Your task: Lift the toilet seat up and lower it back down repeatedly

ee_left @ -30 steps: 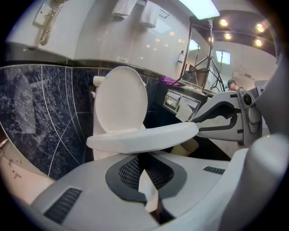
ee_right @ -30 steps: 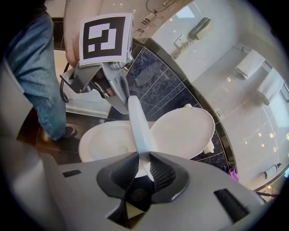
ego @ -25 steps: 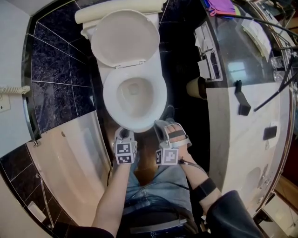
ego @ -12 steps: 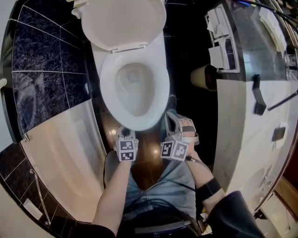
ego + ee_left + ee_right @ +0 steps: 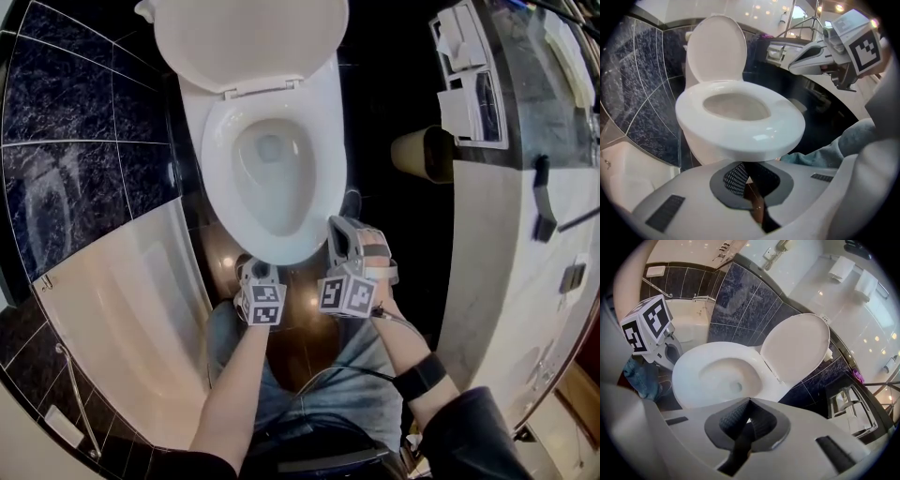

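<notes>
The white toilet seat (image 5: pixel 321 183) lies down on the bowl, and the lid (image 5: pixel 248 37) stands raised against the tank. My left gripper (image 5: pixel 255 266) is just in front of the bowl's front edge and lower than the seat rim (image 5: pixel 740 129); its jaws (image 5: pixel 743 165) look shut with nothing in them. Off the front right of the seat, my right gripper (image 5: pixel 339 230) points down toward the seat (image 5: pixel 691 369). The right gripper's jaws (image 5: pixel 749 402) have just been closing and now stand shut and empty. Neither gripper touches the seat.
A white bathtub (image 5: pixel 122 309) curves along the left, below the dark tiled wall (image 5: pixel 84 150). On the right stand a pale vanity counter (image 5: pixel 506 253) and a tan bin (image 5: pixel 424 155). The person's jeans (image 5: pixel 309 375) fill the floor space between.
Both grippers have sunk in front of the bowl, the left one farther. The right gripper has rolled. In the head view the toilet has shifted upward.
</notes>
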Motion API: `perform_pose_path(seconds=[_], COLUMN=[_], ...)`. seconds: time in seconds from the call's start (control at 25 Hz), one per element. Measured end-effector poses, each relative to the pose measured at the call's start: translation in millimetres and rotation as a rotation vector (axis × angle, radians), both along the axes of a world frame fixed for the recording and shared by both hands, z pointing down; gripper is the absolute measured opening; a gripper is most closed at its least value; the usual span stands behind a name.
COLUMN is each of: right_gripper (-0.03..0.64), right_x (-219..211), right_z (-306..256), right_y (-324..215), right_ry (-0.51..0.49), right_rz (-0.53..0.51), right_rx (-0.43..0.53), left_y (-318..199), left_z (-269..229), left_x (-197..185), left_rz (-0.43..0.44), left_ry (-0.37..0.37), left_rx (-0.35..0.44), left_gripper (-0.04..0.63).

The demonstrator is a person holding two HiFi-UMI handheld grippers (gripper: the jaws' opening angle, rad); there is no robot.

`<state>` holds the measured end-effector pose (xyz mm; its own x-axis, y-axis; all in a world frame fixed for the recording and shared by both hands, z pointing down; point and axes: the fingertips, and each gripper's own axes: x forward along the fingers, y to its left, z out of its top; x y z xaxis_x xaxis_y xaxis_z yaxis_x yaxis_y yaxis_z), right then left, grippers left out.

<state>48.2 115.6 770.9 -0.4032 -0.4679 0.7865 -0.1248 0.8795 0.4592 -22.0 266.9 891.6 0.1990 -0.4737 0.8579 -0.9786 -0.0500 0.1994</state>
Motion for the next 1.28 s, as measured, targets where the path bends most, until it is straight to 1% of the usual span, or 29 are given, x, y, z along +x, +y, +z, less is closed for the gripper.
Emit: perform_pose_path(seconds=[0.24, 0.32, 0.48, 0.64, 0.84, 1.0, 1.16, 1.28], right_gripper=[0.018, 0.017, 0.018, 0.018, 0.018, 0.020, 0.020, 0.020], right_x=[2.8, 4.2, 3.7, -1.9, -17.0, -27.1, -30.4, -29.5], right_z=[6.3, 5.3, -4.5, -30.2, -90.6, -154.5, -221.6, -274.0], right_y=[4.2, 2.0, -4.2, -10.8, -21.1, -25.7, -33.7, -48.2], right_ry=[0.009, 0.012, 0.011, -0.009, -0.054, -0.117, -0.244, -0.326], right_rz=[0.014, 0.019, 0.037, 0.052, 0.042, 0.052, 0.122, 0.158], right_rx=[-0.023, -0.022, -0.020, -0.019, -0.002, -0.010, -0.061, -0.066], left_y=[23.5, 24.2, 11.6, -12.9, -49.2, -82.6, -103.1, -118.7], left_z=[17.2, 17.3, 3.8, -35.3, -115.9, -213.6, -308.9, -376.5], left_x=[3.8, 3.0, -0.3, -13.9, -46.6, -75.4, -91.7, -101.5], left_rz=[-0.029, -0.033, -0.039, -0.038, -0.050, -0.047, -0.054, -0.075], left_ry=[0.024, 0.031, 0.030, 0.003, -0.037, -0.093, -0.134, -0.155], left_rx=[-0.120, -0.123, -0.100, -0.022, 0.090, 0.219, 0.328, 0.404], left_gripper=[0.000, 0.000, 0.000, 0.000, 0.000, 0.000, 0.000, 0.000])
